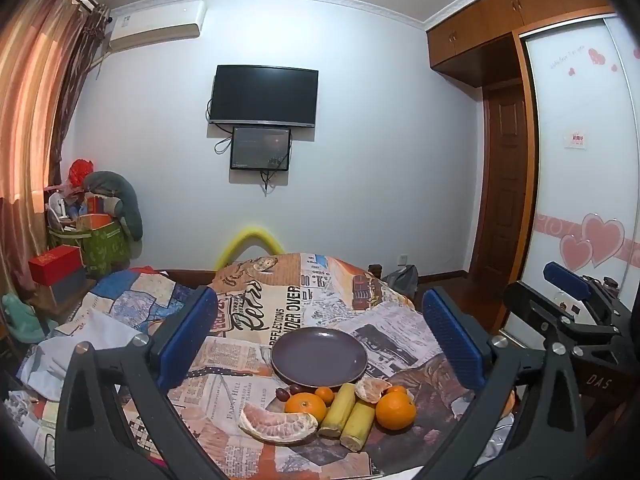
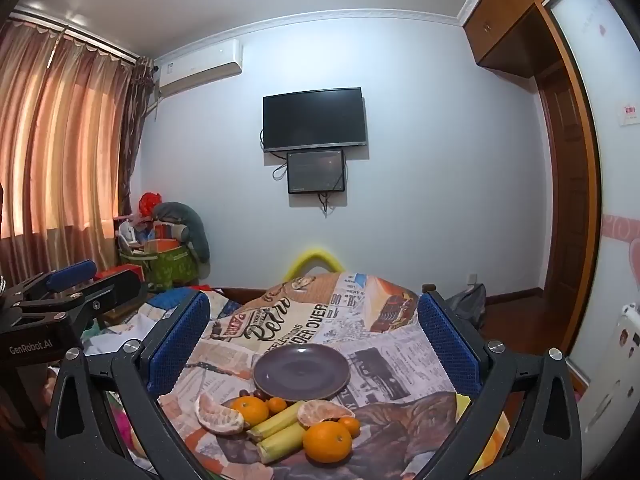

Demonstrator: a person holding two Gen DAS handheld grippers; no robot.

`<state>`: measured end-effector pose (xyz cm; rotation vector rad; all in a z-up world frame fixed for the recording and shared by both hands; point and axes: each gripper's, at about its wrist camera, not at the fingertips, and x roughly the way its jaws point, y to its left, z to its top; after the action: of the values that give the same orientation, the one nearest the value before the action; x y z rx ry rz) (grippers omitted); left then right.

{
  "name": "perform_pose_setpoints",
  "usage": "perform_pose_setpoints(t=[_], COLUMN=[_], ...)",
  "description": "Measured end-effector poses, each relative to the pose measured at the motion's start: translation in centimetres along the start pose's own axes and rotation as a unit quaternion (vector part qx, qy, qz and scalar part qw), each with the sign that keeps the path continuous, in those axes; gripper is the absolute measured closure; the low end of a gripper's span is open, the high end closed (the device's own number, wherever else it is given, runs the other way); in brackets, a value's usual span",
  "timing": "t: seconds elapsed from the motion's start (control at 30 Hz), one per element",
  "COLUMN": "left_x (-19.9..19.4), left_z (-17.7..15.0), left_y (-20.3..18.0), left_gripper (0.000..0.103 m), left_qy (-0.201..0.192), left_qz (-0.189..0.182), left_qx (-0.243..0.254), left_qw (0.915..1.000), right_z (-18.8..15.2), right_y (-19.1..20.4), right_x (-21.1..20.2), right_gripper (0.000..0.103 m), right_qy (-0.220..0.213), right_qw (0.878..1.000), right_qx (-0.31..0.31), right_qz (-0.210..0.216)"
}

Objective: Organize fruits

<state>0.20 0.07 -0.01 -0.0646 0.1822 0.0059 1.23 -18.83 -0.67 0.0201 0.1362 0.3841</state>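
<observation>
From the left wrist we see our left gripper spread wide and holding nothing, its blue pads framing the purple plate at the centre. At six o'clock of the plate lie the fruits: two oranges, peeled citrus pieces, two pale green stalks and small dark dates, all on the newsprint cloth. At three o'clock our right gripper shows.

From the right wrist, our right gripper also gapes, ungrasping. The plate sits centred, bare, the fruits just beside its six o'clock rim. Our left gripper stands at nine o'clock.
</observation>
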Motion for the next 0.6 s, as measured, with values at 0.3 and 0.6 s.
perform_pose_setpoints(t=[0.3, 0.6], left_x=[0.08, 0.13], left_z=[-0.20, -0.14], left_y=[0.07, 0.04], left_gripper=[0.000, 0.000], left_qy=[0.003, 0.005], left_qz=[-0.002, -0.005], left_qx=[0.003, 0.005], left_qw=[1.0000, 1.0000], right_z=[-0.22, -0.24], right_y=[0.07, 0.09], right_x=[-0.03, -0.02], right_gripper=[0.000, 0.000], right_qy=[-0.002, -0.002], right_qw=[1.000, 1.000], right_qx=[0.004, 0.005], right_qz=[0.001, 0.001])
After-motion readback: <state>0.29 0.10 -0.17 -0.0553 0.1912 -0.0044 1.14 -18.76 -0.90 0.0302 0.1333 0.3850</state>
